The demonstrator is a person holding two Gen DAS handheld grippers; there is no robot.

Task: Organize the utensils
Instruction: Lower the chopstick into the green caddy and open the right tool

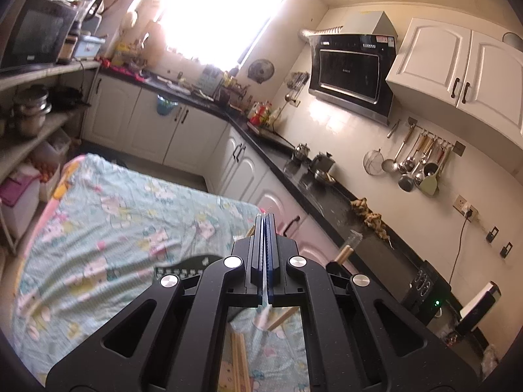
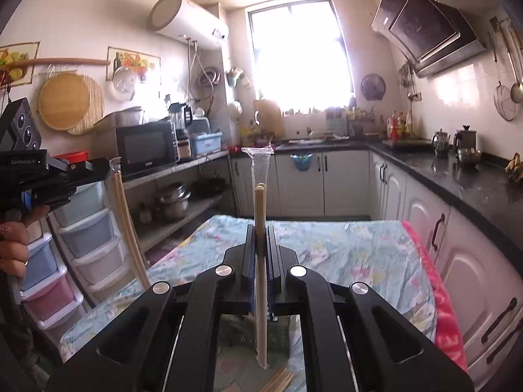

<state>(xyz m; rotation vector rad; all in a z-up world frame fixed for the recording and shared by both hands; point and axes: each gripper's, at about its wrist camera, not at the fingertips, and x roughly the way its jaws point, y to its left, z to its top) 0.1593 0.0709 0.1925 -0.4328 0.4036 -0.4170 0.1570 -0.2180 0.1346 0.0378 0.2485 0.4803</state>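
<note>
A pair of wooden chopsticks in a clear plastic sleeve (image 2: 260, 228) stands upright, clamped between the closed jaws of the right hand-held gripper (image 2: 260, 228) above a surface draped in a floral cloth (image 2: 343, 251); the sleeve's lower end is blurred behind the gripper body. At the left of the right wrist view, the left hand-held gripper (image 2: 108, 165), gripped by a hand (image 2: 14, 241), pinches the plastic top of a second sleeved pair (image 2: 129, 222) that hangs down from it. From its own camera, the left gripper's jaws sit fully together, the sleeve barely visible as a sliver. Loose chopsticks (image 2: 279, 382) lie on the cloth below, mostly cut off, beside a dark, partly hidden tray (image 1: 183, 266).
</note>
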